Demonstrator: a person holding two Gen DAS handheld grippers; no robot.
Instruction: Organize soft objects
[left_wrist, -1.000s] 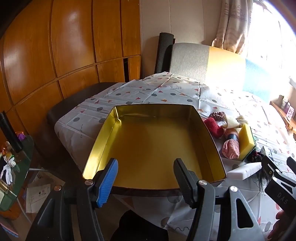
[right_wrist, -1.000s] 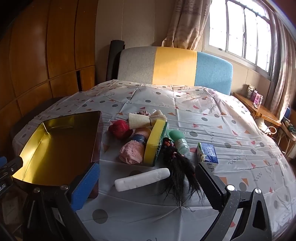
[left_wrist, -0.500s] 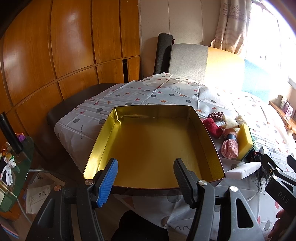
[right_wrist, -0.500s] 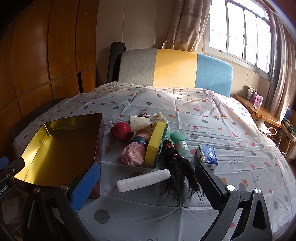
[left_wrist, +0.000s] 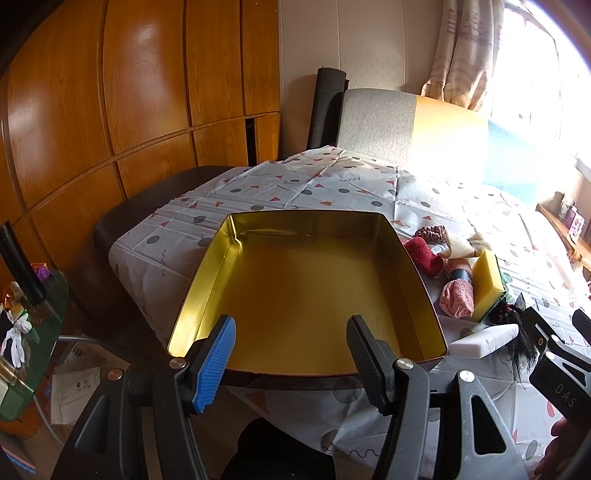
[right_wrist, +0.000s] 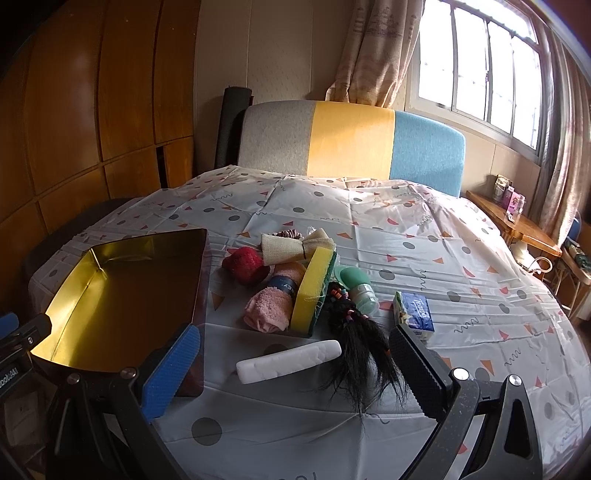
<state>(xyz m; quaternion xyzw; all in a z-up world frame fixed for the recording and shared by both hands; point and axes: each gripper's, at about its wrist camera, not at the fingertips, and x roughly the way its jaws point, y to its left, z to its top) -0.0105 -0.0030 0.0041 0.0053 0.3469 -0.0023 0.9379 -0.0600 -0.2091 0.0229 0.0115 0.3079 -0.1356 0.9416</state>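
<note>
- The gold tin (left_wrist: 306, 291) is sitting at the near left edge of the table (right_wrist: 424, 266), its bottom bare. Judging from the task, it is waiting there as the bin for the soft things.
- The left gripper (left_wrist: 290, 354) is hovering just short of the tin's near rim with its jaws standing wide apart and gripping nothing; it is probably waiting to steady the tin.
- The right gripper (right_wrist: 295, 369) is pointing at the pile, jaws spread wide and empty. The white foam bar (right_wrist: 290, 360) is lying between the fingers, at about 12 o'clock from the tips, so it looks like the likeliest first pick.
- The soft things are bunching together at 3 o'clock from the tin, near enough for short carries.
- In the pile, a yellow sponge (right_wrist: 312, 288) is standing on edge, leaning against a rolled pink towel (right_wrist: 269, 308) at its 9 o'clock.
- A red plush ball (right_wrist: 245, 264) is lying at 11 o'clock from the towel, with a tied beige cloth (right_wrist: 295, 243) just behind it.
- A black hair piece (right_wrist: 360, 343) with beads is trailing toward the table's near edge, at 3 o'clock from the foam bar; its loose strands are likely to snag or slip.
- A green bottle (right_wrist: 358, 288) and a tissue pack (right_wrist: 413, 314) are lying farther right.
</note>
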